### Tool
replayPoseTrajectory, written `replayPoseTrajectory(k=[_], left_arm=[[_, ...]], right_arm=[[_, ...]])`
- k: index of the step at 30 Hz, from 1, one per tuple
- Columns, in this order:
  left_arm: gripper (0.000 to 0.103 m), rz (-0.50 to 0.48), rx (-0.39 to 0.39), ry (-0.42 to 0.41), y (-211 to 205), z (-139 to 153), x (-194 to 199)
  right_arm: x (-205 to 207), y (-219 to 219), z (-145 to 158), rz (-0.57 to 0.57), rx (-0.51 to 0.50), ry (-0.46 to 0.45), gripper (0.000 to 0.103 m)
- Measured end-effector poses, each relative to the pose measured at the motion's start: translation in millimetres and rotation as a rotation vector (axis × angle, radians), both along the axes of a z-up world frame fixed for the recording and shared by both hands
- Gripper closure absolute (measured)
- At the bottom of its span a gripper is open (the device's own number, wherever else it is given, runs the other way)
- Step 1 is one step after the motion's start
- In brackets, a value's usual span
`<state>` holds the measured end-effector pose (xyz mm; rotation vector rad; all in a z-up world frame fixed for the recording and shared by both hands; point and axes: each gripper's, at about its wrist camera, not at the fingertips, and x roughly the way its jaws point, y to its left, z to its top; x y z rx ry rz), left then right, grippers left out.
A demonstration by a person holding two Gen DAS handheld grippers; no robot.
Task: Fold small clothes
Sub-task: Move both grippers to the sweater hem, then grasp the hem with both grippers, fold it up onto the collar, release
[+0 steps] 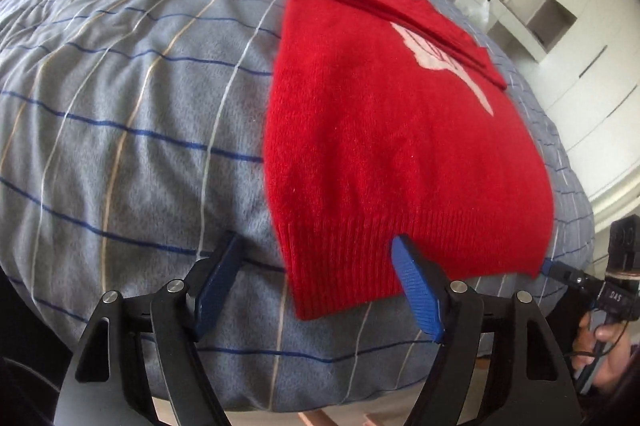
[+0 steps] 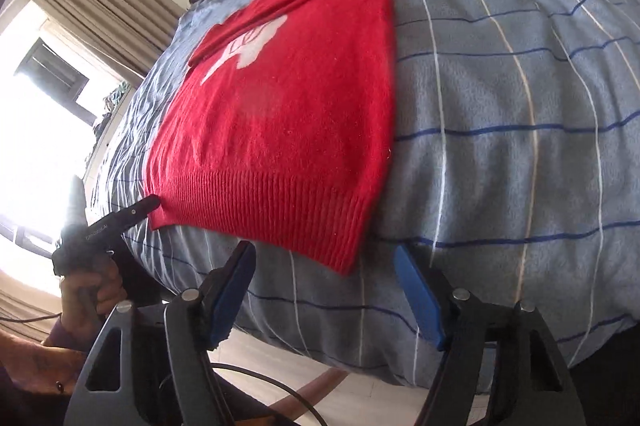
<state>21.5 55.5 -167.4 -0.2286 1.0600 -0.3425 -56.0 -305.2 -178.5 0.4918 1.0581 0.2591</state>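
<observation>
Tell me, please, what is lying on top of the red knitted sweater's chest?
A folded red sleeve lies across the red knitted sweater, partly covering its white motif; the motif's covered part cannot be seen.

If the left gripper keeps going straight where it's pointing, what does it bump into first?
Most likely the ribbed hem of the red sweater, at its near corner on the striped bed cover. The left gripper, open, straddles that corner. Depth is hard to judge, so it might touch the cover beside it first.

Bedspread (image 1: 120,106) bare beside sweater (image 1: 380,146).
</observation>
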Motion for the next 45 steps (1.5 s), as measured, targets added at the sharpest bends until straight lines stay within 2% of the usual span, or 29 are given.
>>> replayPoseTrajectory(k=[1,2,3,4,5,7,10,12,14,17,21,26,30,34,36,37,38,39,40,41,43,45], left_arm=[[0.030,-0.008,0.003,0.003,0,0,0],[0.041,-0.013,0.010,0.007,0,-1,0],[0.051,-0.010,0.012,0.011,1,-2,0],[0.074,-0.006,-0.001,0.021,3,-3,0],[0.098,-0.007,-0.037,0.039,6,-5,-1],[0.100,-0.004,-0.097,0.063,15,-4,-7],[0.101,-0.027,-0.112,0.043,20,8,-21],[0.101,-0.027,-0.143,0.035,22,18,-27],[0.101,-0.015,-0.212,0.018,27,32,-25],[0.101,0.003,-0.302,-0.059,36,63,-8],[0.101,0.020,-0.346,-0.151,34,95,52],[0.101,0.059,-0.312,-0.192,-1,104,162],[0.101,0.095,-0.237,-0.178,-32,94,241],[0.099,0.133,-0.148,-0.152,-52,74,299],[0.088,0.171,-0.110,-0.123,-56,63,323],[0.071,0.203,-0.086,-0.107,-55,58,332],[0.043,0.230,-0.075,-0.088,-52,54,340],[0.034,0.258,-0.079,-0.079,-46,51,344],[0.030,0.288,-0.085,-0.084,-40,52,344],[0.030,0.307,-0.097,-0.088,-32,54,342],[0.030,0.296,-0.127,-0.106,-22,60,331],[0.028,0.255,-0.100,-0.150,-21,70,310]], right_arm=[[4,-1,-6,0.001,0.031,0.007,0.042],[6,0,-11,0.006,0.055,0.017,0.056],[7,1,-16,0.007,0.055,0.024,0.080],[8,0,-19,0.001,0.037,0.027,0.092],[9,-2,-18,-0.008,0.029,0.026,0.098],[3,-11,-15,-0.030,0.052,0.018,0.098],[-11,-16,4,-0.037,0.021,-0.021,0.099],[-22,-24,15,-0.054,0.033,-0.039,0.099],[-26,-28,23,-0.074,0.074,-0.052,0.099],[-14,-33,39,-0.089,0.144,-0.105,0.099],[34,-48,67,-0.100,0.204,-0.197,0.099],[140,-64,96,-0.131,0.176,-0.301,0.099],[235,-78,96,-0.162,0.155,-0.298,0.099],[314,-90,77,-0.197,0.131,-0.249,0.099],[338,-95,65,-0.245,0.136,-0.244,0.094],[348,-96,59,-0.257,0.155,-0.249,0.093],[354,-98,53,-0.270,0.153,-0.244,0.083],[359,-99,48,-0.285,0.144,-0.239,0.067],[360,-102,45,-0.297,0.141,-0.236,0.064],[360,-105,44,-0.308,0.136,-0.236,0.064],[353,-108,47,-0.301,0.122,-0.249,0.064],[344,-104,58,-0.249,0.054,-0.274,0.064]])
